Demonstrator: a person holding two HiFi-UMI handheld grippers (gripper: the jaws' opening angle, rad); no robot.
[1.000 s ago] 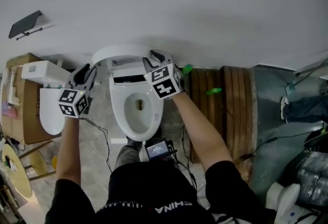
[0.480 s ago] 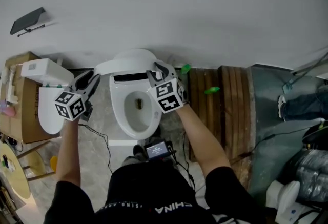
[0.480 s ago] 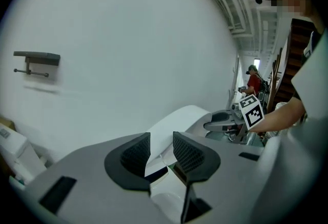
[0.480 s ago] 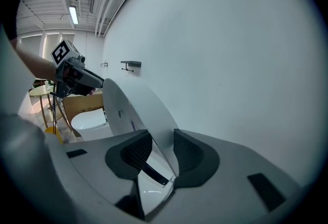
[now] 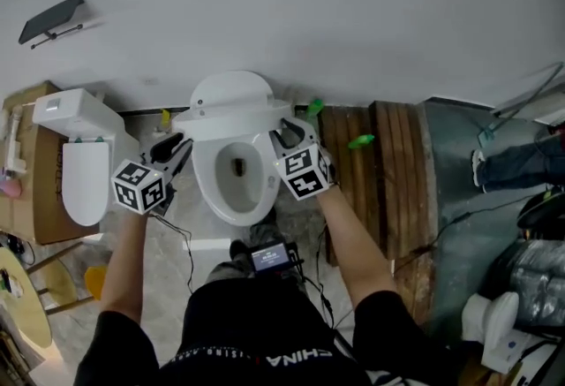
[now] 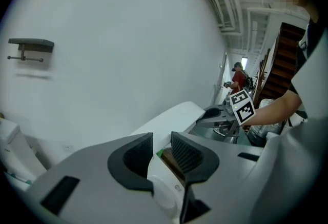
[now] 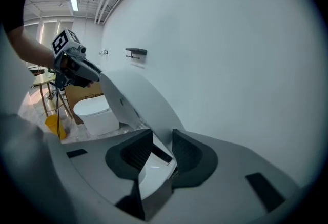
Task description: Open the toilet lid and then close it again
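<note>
Wall: we face a plain white wall [image 5: 309, 13] that fills the upper half of the head view.
Planks: we see dark wooden planks [image 5: 380, 172] on the floor, just to the right of the toilet.
Toilet: the white toilet [image 5: 207, 185] stands against the wall directly in front of us, its bowl uncovered.
Lid: the lid [image 5: 231, 97] stands tilted on its hinge at the back, partway between the wall and the bowl, its two side edges in our grippers.
Second toilet: another white toilet [image 5: 79, 172] sits at our left, on a cardboard box [image 5: 35, 199].
Left gripper: our left gripper [image 5: 177, 148] is clamped on the lid's left edge.
Right gripper: our right gripper [image 5: 290, 130] is clamped on the lid's right edge.
Shelf: a small dark shelf [image 5: 50, 19] hangs high on the wall at the left.
</note>
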